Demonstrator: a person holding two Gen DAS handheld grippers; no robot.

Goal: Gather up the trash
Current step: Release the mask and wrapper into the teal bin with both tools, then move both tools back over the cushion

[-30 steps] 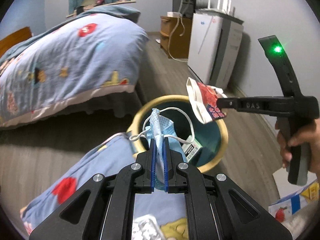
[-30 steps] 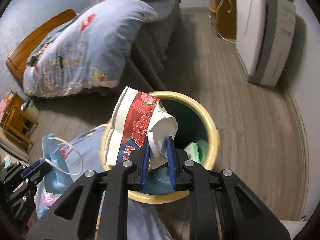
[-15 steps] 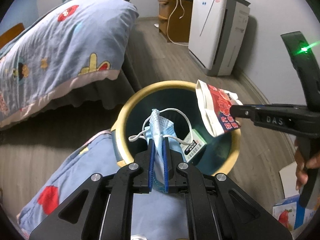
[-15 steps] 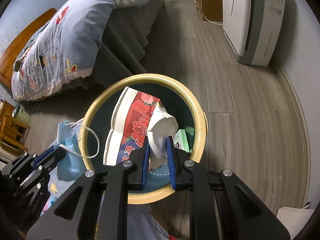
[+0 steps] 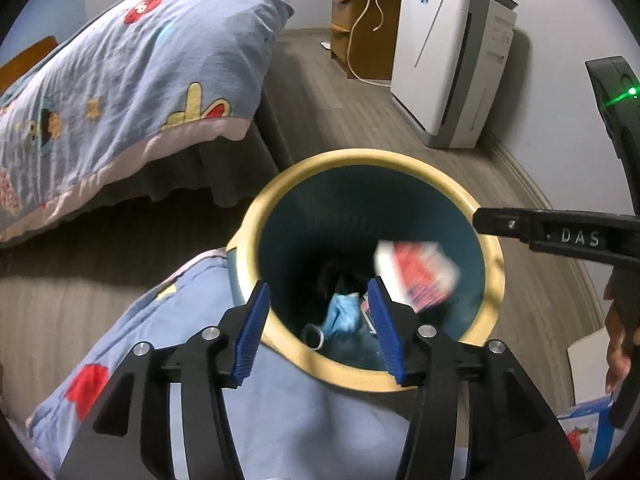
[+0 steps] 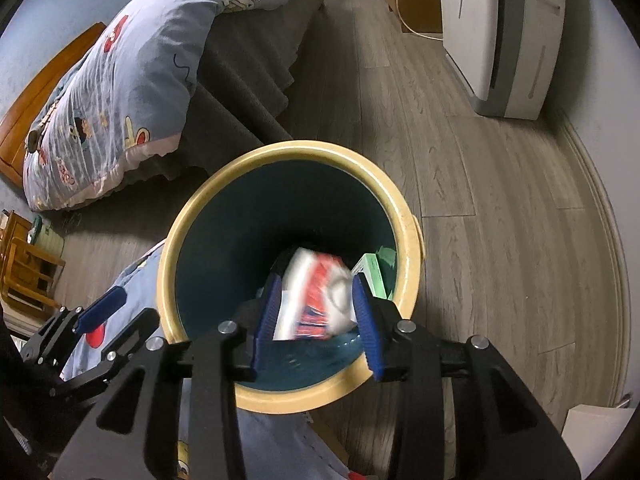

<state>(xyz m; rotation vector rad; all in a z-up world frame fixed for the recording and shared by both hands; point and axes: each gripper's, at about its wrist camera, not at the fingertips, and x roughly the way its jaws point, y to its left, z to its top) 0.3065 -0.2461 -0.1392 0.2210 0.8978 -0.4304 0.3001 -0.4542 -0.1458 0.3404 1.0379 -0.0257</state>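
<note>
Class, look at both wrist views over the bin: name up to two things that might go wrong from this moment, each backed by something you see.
1. The left gripper sits low at the bin's yellow rim, beside the quilt; pulling back carelessly might knock the bin or snag the fabric.
2. The red-and-white wrapper, blurred in mid-fall between the right gripper's opening jaws, may catch on a pad rather than drop clear.
</note>
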